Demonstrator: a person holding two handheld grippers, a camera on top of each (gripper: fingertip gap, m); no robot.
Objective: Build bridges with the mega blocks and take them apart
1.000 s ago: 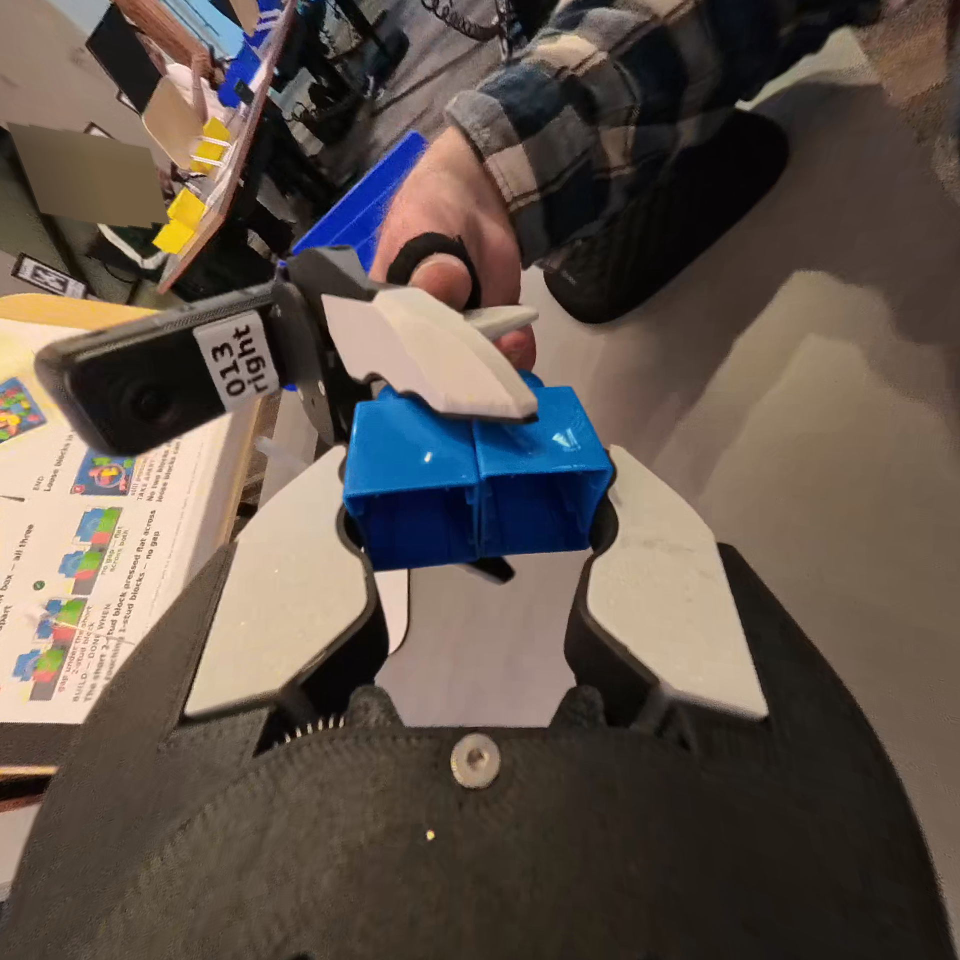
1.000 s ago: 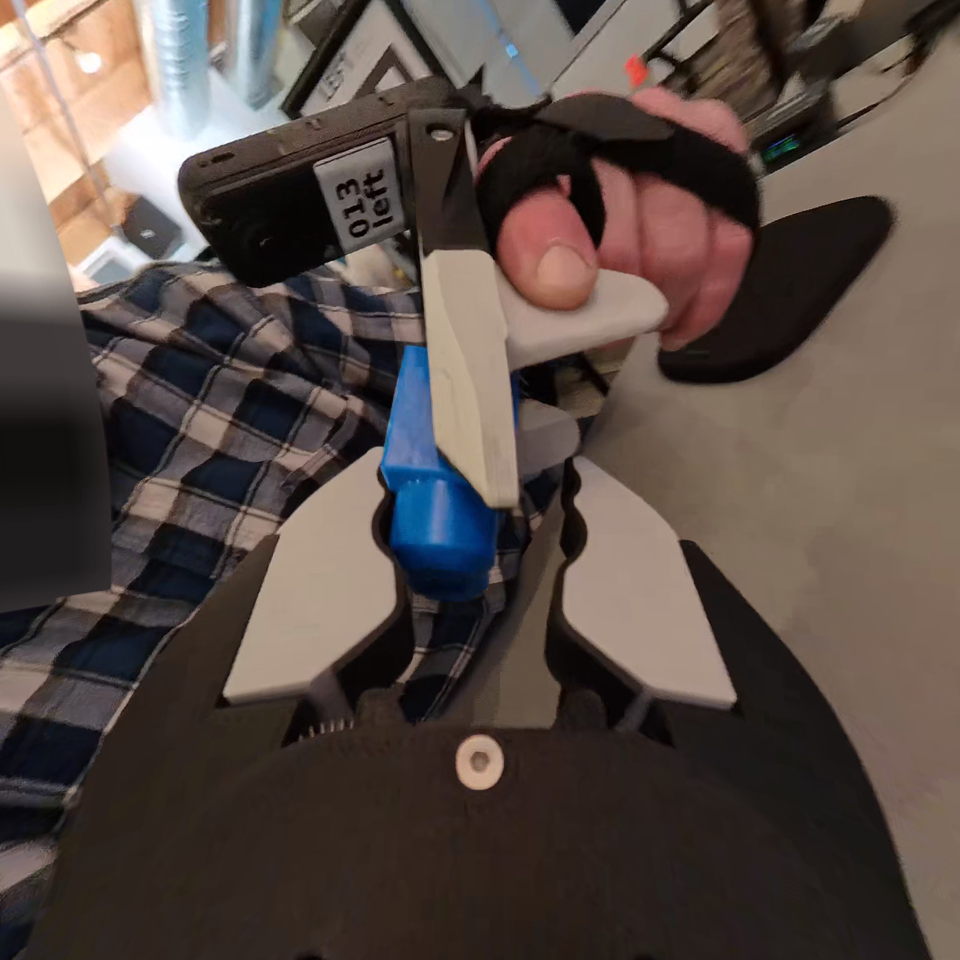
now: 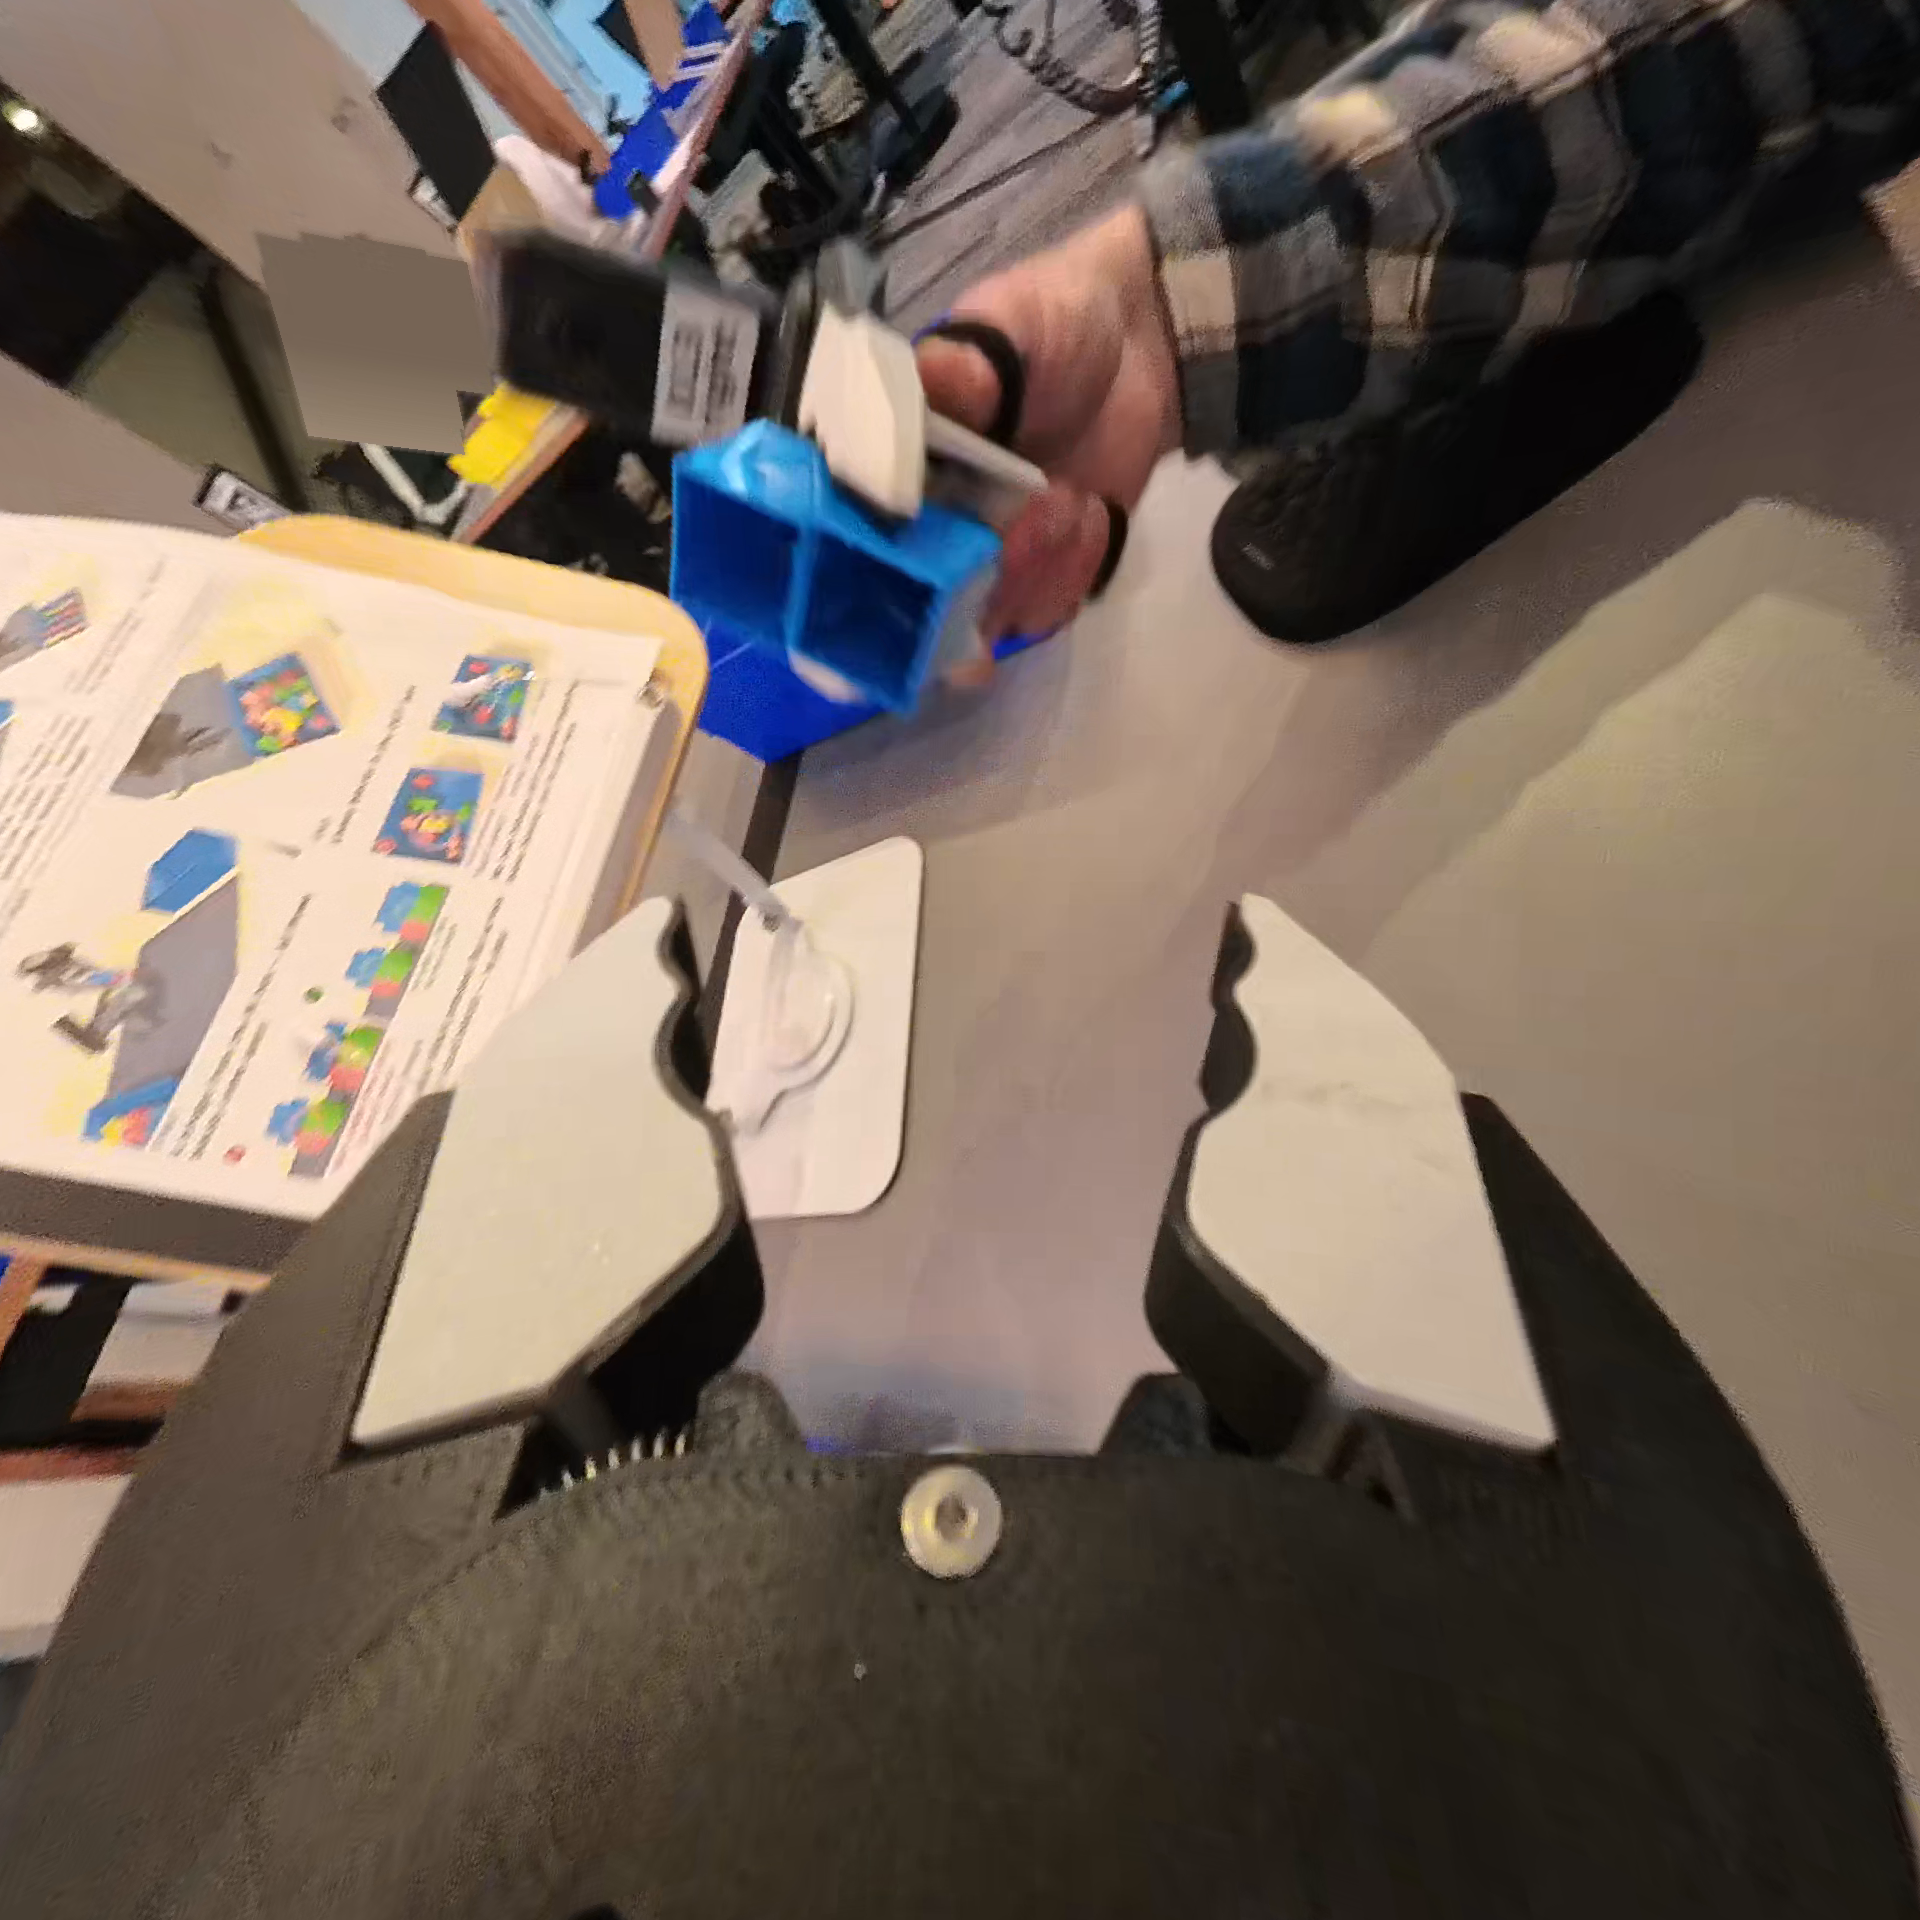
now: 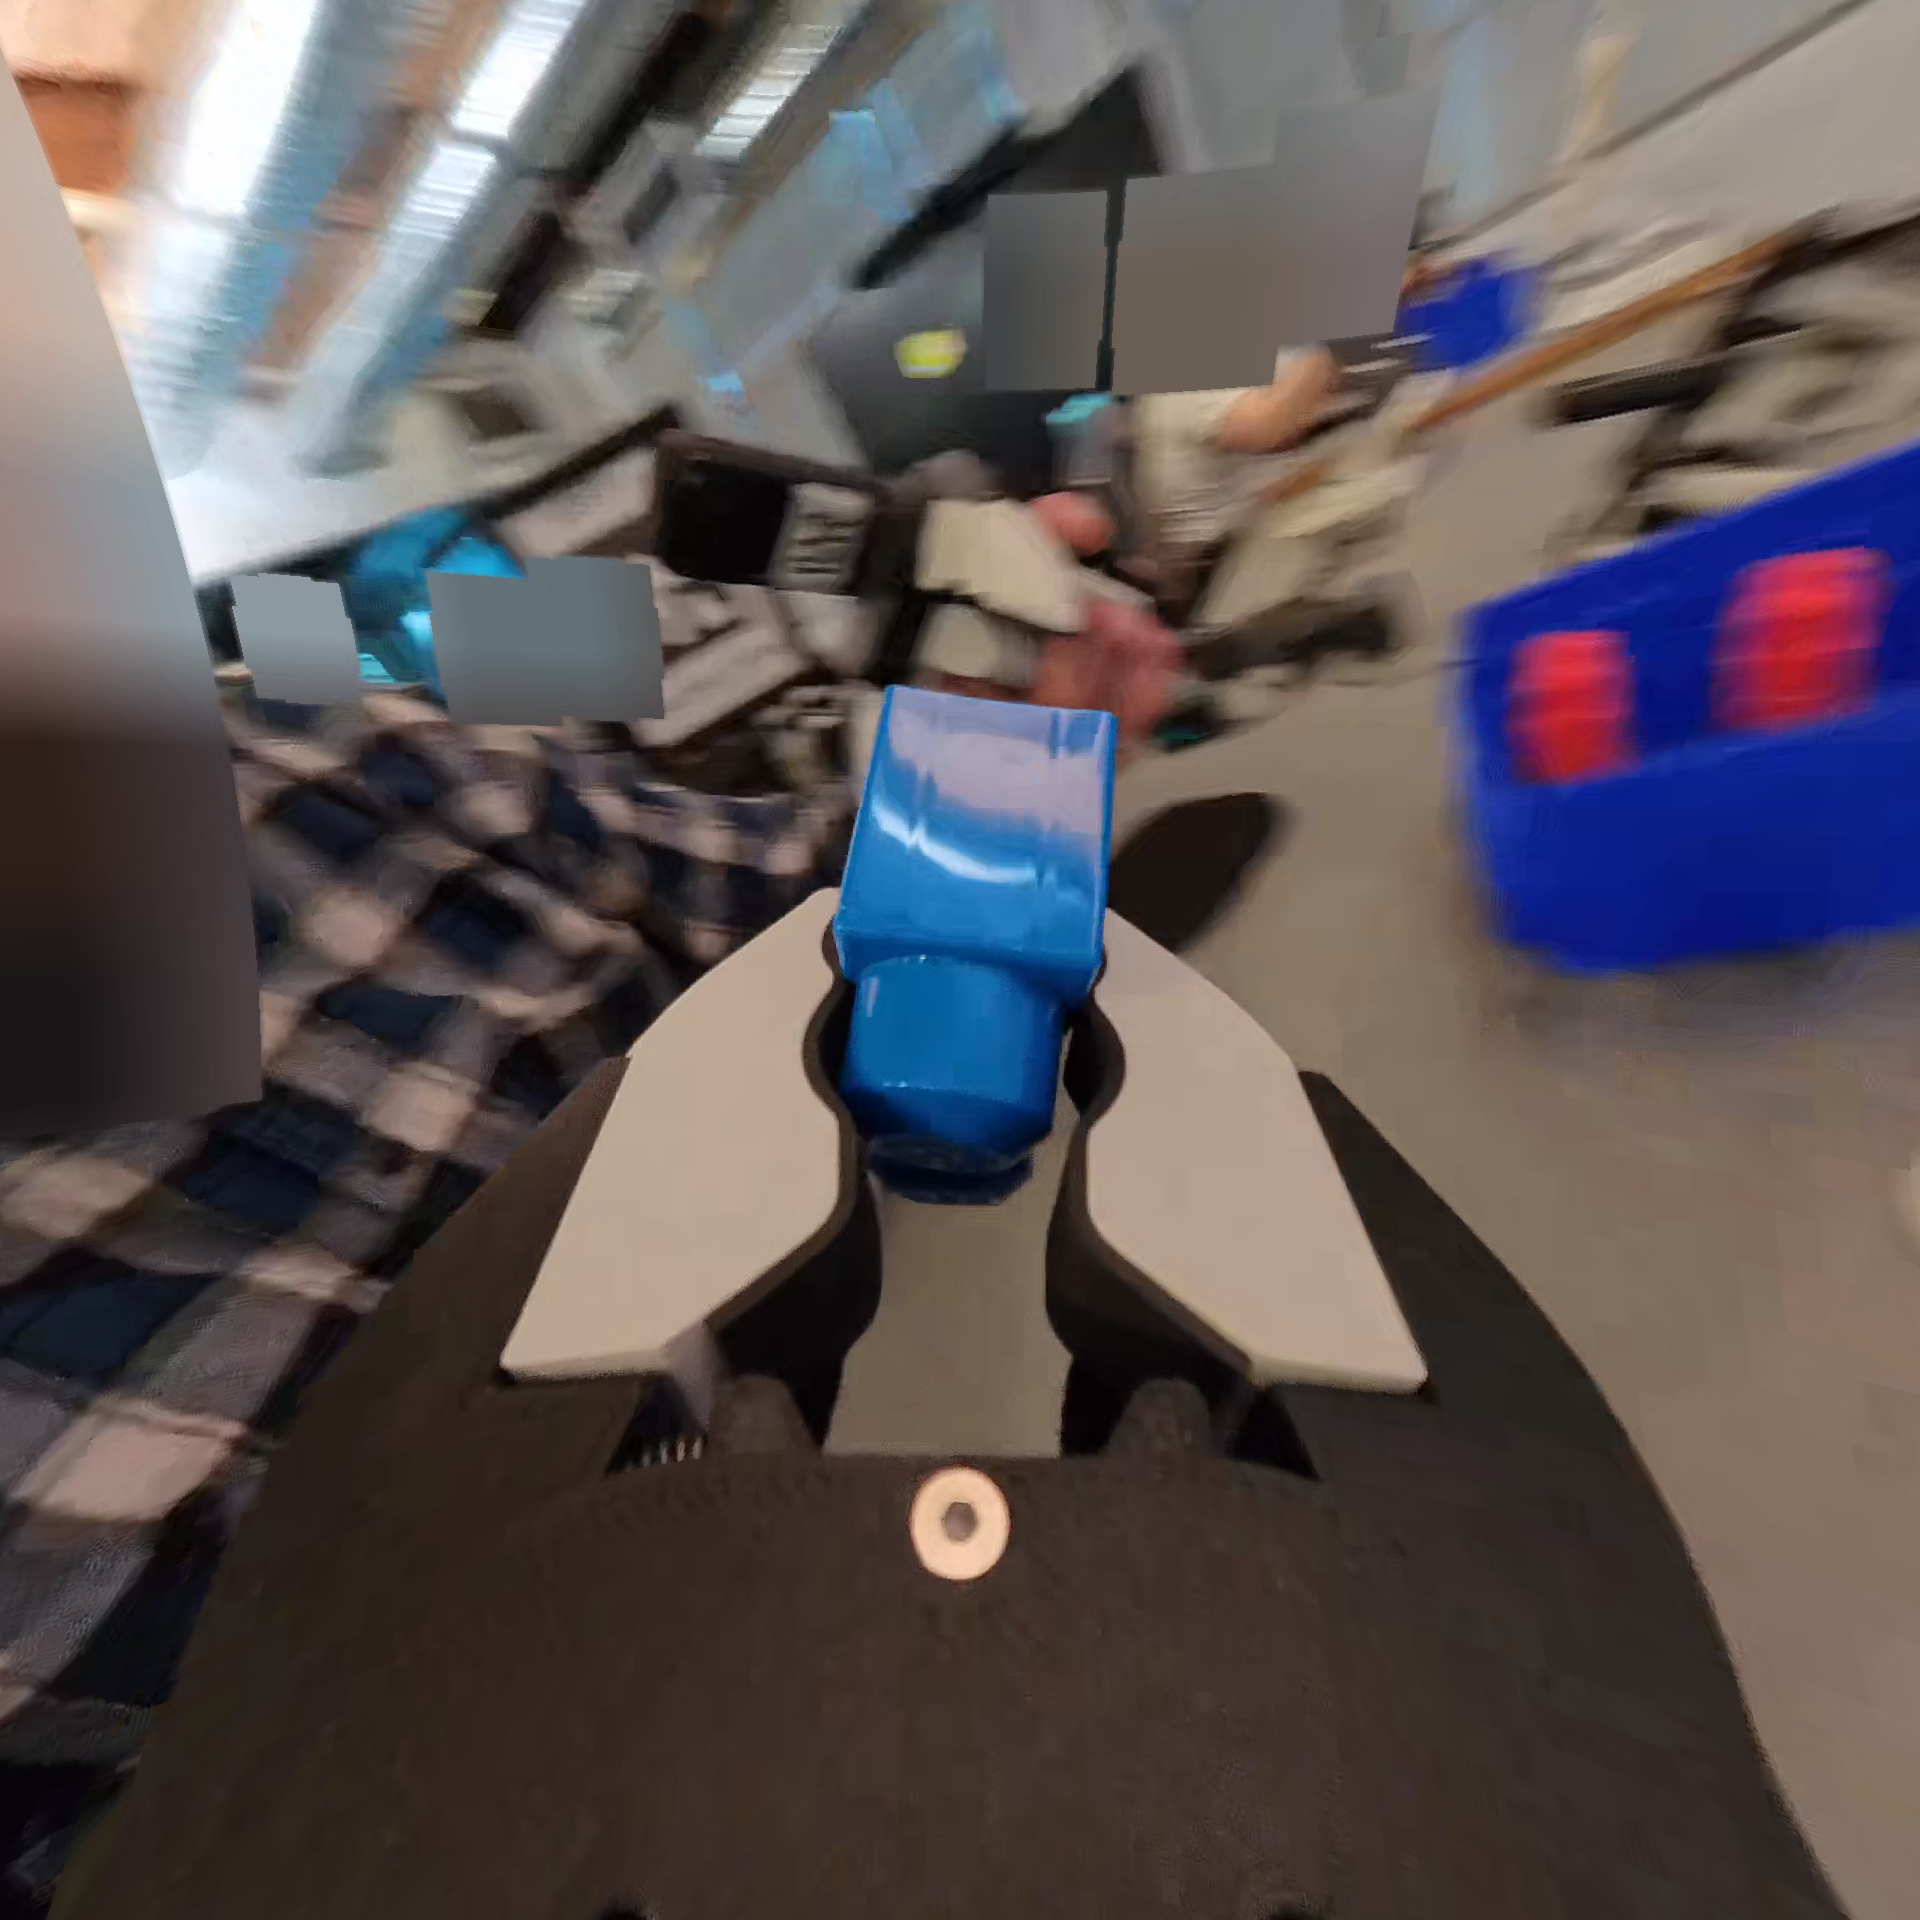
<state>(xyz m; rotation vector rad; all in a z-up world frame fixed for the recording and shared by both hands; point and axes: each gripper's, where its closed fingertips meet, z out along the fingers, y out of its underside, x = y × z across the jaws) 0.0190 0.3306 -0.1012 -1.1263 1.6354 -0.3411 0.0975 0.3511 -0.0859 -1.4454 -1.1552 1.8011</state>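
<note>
1. Blue mega block (image 4: 971,883): it sits clamped in the right gripper (image 4: 961,997), stud end pointing back toward the palm, the two grey fingers (image 4: 727,1122) pressing its sides. Gripping across the narrow width likely leaves the hollow underside free to face whatever comes next.
2. The left gripper (image 3: 951,997) is spread wide with nothing between its pads; only grey floor and a white adhesive pad with a clear hook (image 3: 821,1029) lie beyond them. I judge it has no part in carrying the block now.
3. Just left of that gripper, a sheet of picture instructions (image 3: 270,831) lies on a wooden board (image 3: 681,644), presumably kept within sight for reference.
4. Farther off in the left wrist view, the same blue block shows its two open cells (image 3: 821,592) held above the floor, tilted, with the person's hand (image 3: 1060,384) behind it.
5. A blue bin (image 3: 758,696) stands right beneath and beside the block; in the right wrist view the bin (image 4: 1704,769) holds red blocks (image 4: 1569,707). Held this close over the bin, the block seems bound for dropping in, part of taking things apart.
</note>
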